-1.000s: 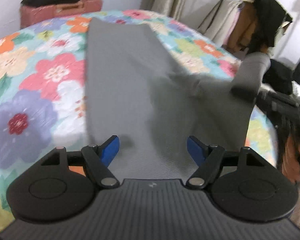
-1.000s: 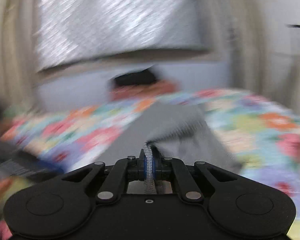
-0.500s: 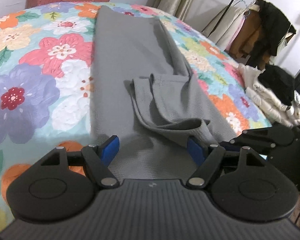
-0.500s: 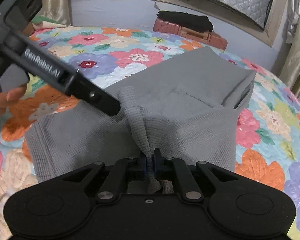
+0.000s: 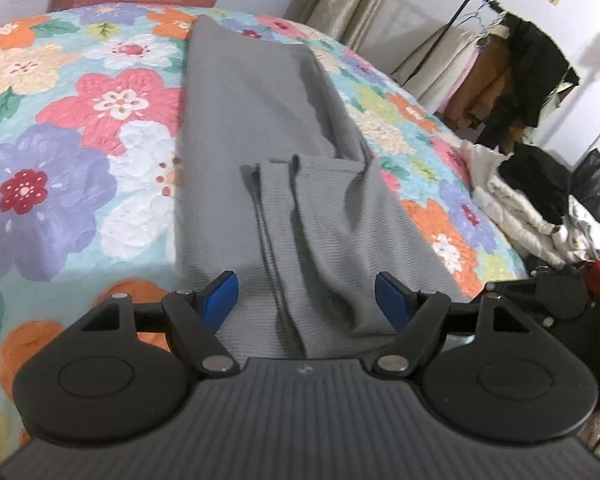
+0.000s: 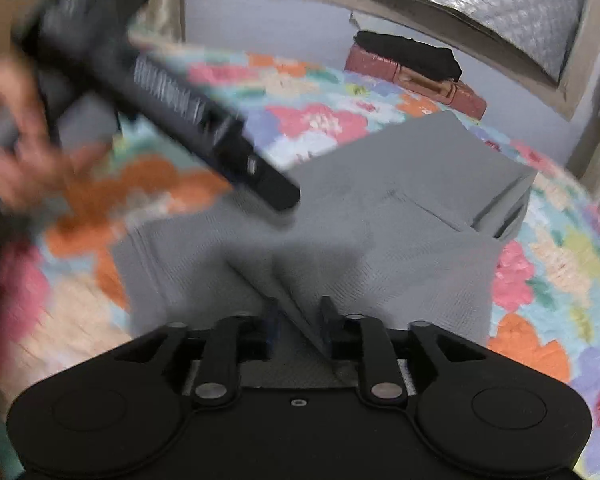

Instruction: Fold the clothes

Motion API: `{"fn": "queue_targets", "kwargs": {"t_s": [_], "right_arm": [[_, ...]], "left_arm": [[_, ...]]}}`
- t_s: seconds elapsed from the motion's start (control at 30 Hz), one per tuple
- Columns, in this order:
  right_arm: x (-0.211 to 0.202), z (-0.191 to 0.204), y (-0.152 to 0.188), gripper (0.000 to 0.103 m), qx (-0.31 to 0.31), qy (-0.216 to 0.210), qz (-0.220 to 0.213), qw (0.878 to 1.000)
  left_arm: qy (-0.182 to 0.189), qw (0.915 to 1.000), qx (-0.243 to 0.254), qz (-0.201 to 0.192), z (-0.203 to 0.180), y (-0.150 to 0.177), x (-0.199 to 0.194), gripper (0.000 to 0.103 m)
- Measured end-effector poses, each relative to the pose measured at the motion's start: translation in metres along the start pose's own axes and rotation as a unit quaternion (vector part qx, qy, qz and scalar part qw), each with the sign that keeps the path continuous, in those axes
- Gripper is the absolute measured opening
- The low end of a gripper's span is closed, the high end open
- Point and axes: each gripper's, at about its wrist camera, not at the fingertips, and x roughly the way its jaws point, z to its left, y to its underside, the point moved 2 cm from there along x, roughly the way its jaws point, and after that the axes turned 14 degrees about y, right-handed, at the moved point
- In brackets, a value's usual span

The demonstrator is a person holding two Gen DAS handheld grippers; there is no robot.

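Right claw now off garment

Soft, even indoor light fills both views, moderately bright and without hard glare. The left wrist view is fairly sharp; the grey waffle-knit garment shows weave near the middle and softens toward the edges, where fisheye distortion bows the flower-patterned quilted bedspread. The right wrist view is smeared with motion blur, worst at its left, where a person's hand streaks. A dark shadow lies on the cloth just ahead of the black fingers.
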Motion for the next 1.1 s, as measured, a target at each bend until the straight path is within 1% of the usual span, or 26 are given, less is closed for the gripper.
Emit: {"fn": "queue_targets", "kwargs": {"t_s": [0.07, 0.13, 0.2, 0.23, 0.27, 0.33, 0.37, 0.47, 0.53, 0.6, 0.63, 0.7, 0.73, 0.77, 0.8, 0.83, 0.87, 0.93, 0.97, 1.0, 1.03, 1.1], "right_arm": [[-0.012, -0.012, -0.003, 0.051, 0.042, -0.010, -0.016, 0.999], [-0.018, -0.028, -0.001, 0.051, 0.088, -0.010, -0.024, 0.996], [-0.012, -0.047, 0.005, 0.052, 0.144, 0.004, -0.010, 0.990], [-0.007, -0.054, 0.007, 0.052, 0.161, 0.016, 0.000, 0.987], [-0.001, -0.058, 0.010, 0.052, 0.169, 0.031, 0.012, 0.985], [0.010, -0.068, 0.014, 0.052, 0.184, 0.062, 0.035, 0.980], [0.017, -0.069, 0.015, 0.052, 0.181, 0.081, 0.047, 0.979], [0.033, -0.069, 0.017, 0.058, 0.149, 0.142, 0.076, 0.976], [0.037, -0.072, 0.020, 0.067, 0.137, 0.165, 0.088, 0.973], [0.042, -0.076, 0.022, 0.082, 0.126, 0.187, 0.100, 0.969], [0.044, -0.079, 0.025, 0.084, 0.134, 0.183, 0.108, 0.968], [0.050, -0.088, 0.032, 0.084, 0.183, 0.142, 0.126, 0.965], [0.052, -0.093, 0.036, 0.082, 0.213, 0.118, 0.131, 0.961], [0.052, -0.096, 0.040, 0.051, 0.236, 0.095, 0.131, 0.958], [0.049, -0.099, 0.041, 0.011, 0.255, 0.080, 0.124, 0.956], [0.040, -0.101, 0.041, 0.010, 0.267, 0.089, 0.108, 0.954], [0.031, -0.101, 0.040, 0.010, 0.265, 0.107, 0.098, 0.953], [0.018, -0.098, 0.042, 0.010, 0.252, 0.140, 0.091, 0.953], [0.015, -0.099, 0.044, 0.009, 0.252, 0.149, 0.092, 0.952], [0.015, -0.101, 0.045, 0.009, 0.257, 0.152, 0.095, 0.950], [0.015, -0.102, 0.047, 0.009, 0.262, 0.156, 0.099, 0.947], [0.016, -0.105, 0.050, 0.011, 0.272, 0.162, 0.107, 0.942]], "left_arm": [[0.011, 0.9999, -0.010, 0.005, 0.002, -0.001, 0.003, 0.076], [0.014, 0.9996, -0.016, 0.017, 0.002, -0.001, 0.012, 0.076], [-0.004, 0.9995, -0.008, 0.030, 0.001, 0.000, 0.023, 0.076], [-0.023, 0.9992, 0.000, 0.032, -0.001, 0.001, 0.029, 0.076], [-0.042, 0.9985, 0.009, 0.035, -0.003, 0.003, 0.034, 0.076], [-0.061, 0.9969, 0.022, 0.045, -0.006, 0.008, 0.044, 0.076], [-0.062, 0.9966, 0.024, 0.049, -0.007, 0.011, 0.047, 0.076], [-0.048, 0.9970, 0.028, 0.054, -0.011, 0.017, 0.049, 0.076], [-0.049, 0.9966, 0.039, 0.054, -0.014, 0.019, 0.048, 0.075], [-0.042, 0.9971, 0.040, 0.050, -0.014, 0.021, 0.049, 0.074], [-0.038, 0.9974, 0.038, 0.047, -0.014, 0.022, 0.050, 0.072], [-0.029, 0.9983, 0.035, 0.038, -0.012, 0.021, 0.053, 0.063], [-0.022, 0.9986, 0.033, 0.035, -0.012, 0.020, 0.055, 0.052], [-0.012, 0.9989, 0.030, 0.035, -0.012, 0.020, 0.058, 0.037], [0.000, 0.9990, 0.026, 0.035, -0.013, 0.019, 0.061, 0.029], [0.014, 0.9991, 0.021, 0.035, -0.014, 0.019, 0.063, 0.018], [0.029, 0.9989, 0.016, 0.034, -0.016, 0.018, 0.064, 0.013], [0.057, 0.9979, 0.011, 0.027, -0.023, 0.017, 0.065, 0.012], [0.071, 0.9972, 0.008, 0.024, -0.026, 0.016, 0.066, 0.012], [0.076, 0.9968, 0.011, 0.024, -0.030, 0.016, 0.068, 0.012], [0.072, 0.9968, 0.021, 0.028, -0.034, 0.016, 0.072, 0.012], [0.049, 0.9971, 0.039, 0.043, -0.037, 0.019, 0.080, 0.012]]}}
